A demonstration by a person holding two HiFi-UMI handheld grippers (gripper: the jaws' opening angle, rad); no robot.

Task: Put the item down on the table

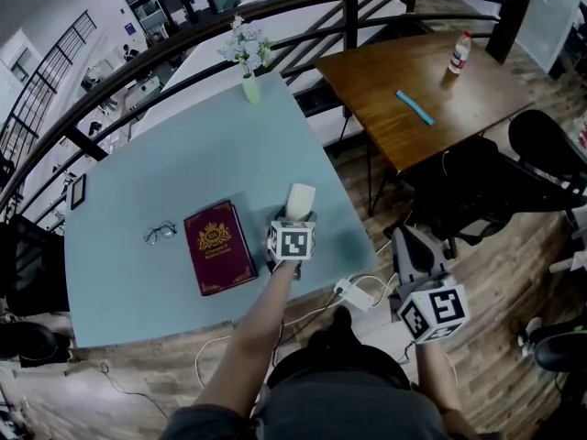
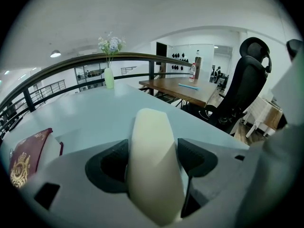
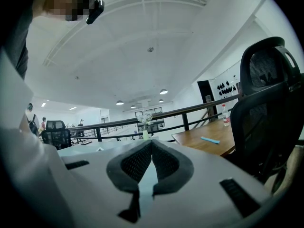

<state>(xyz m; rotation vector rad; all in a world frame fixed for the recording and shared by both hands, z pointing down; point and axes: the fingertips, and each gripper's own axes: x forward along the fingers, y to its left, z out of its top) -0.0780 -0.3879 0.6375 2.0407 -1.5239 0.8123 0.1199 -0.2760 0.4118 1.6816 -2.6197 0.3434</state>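
A cream, rounded oblong case (image 1: pixel 300 200) (image 2: pixel 153 167) stands upright between the jaws of my left gripper (image 1: pixel 299 213) (image 2: pixel 152 161), which is shut on it above the pale blue table (image 1: pixel 183 168) near its front right part. In the left gripper view the case fills the gap between both dark pads. My right gripper (image 1: pixel 412 250) (image 3: pixel 151 161) hangs off the table's right side over the wooden floor, its jaws meeting at the tips with nothing between them.
A dark red book (image 1: pixel 218 246) (image 2: pixel 21 158) and a pair of glasses (image 1: pixel 160 233) lie left of the left gripper. A vase of flowers (image 1: pixel 248 62) (image 2: pixel 109 63) stands at the table's far edge. A brown table (image 1: pixel 422 81), black chairs (image 1: pixel 495 181) and floor cables (image 1: pixel 362 293) are to the right.
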